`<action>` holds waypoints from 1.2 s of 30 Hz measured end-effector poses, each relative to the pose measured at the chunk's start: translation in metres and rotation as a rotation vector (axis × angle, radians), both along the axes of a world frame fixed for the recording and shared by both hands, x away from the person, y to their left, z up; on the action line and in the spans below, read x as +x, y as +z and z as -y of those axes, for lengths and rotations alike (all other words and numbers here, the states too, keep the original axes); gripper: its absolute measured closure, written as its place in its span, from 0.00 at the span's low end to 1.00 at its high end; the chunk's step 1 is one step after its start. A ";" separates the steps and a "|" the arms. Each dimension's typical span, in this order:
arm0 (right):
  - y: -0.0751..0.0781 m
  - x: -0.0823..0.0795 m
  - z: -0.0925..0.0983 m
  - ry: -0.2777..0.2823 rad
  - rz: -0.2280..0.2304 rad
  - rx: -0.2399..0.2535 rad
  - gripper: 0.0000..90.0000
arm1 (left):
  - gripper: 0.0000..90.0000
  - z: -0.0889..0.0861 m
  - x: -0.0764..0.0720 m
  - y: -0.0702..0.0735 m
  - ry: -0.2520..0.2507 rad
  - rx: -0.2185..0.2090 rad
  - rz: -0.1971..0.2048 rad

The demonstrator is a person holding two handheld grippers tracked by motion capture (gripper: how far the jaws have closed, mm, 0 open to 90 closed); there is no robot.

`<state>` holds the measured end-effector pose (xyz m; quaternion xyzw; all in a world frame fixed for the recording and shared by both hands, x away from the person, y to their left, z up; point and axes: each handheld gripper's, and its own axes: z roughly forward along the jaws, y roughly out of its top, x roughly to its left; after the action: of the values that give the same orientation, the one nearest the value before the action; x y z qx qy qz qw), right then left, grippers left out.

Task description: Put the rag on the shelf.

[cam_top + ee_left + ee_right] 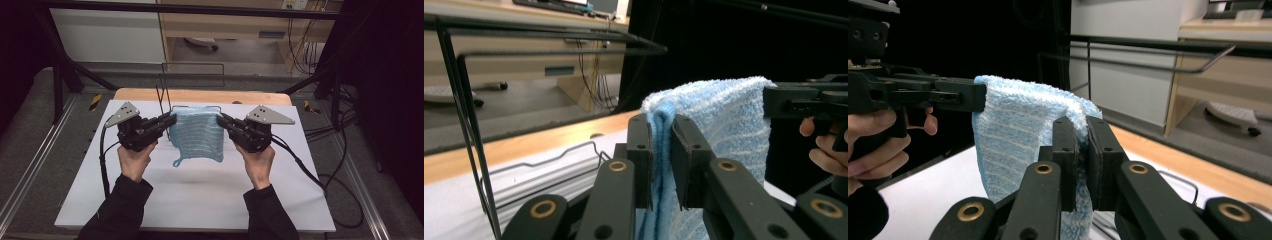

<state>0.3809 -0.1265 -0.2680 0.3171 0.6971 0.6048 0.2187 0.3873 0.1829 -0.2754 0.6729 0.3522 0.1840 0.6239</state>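
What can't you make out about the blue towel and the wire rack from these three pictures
- Blue towel: the high view does not show whether its hanging bottom edge touches the white table.
- Wire rack: its lower part is hidden behind the towel in the high view.
- Towel corners: covered by the left gripper and the right gripper, each clamped shut on one.
- Towel's lower end: cut off by the bottom edge in both gripper views.

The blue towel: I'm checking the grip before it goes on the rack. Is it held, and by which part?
Yes. The left gripper and right gripper each pinch an upper corner of the blue towel, which hangs between them above the table.
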 end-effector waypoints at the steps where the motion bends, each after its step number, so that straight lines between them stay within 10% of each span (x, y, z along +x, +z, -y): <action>1: 0.002 0.000 0.000 -0.001 0.004 0.003 0.94 | 0.88 0.000 0.000 0.001 0.001 -0.003 0.006; 36: 0.066 0.026 -0.014 -0.052 0.193 0.069 0.94 | 0.88 -0.006 0.031 0.056 0.039 -0.165 0.159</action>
<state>0.4067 -0.1128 -0.2016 0.2826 0.6429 0.6504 0.2895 0.4179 0.1894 -0.2193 0.5955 0.3286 0.2195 0.6994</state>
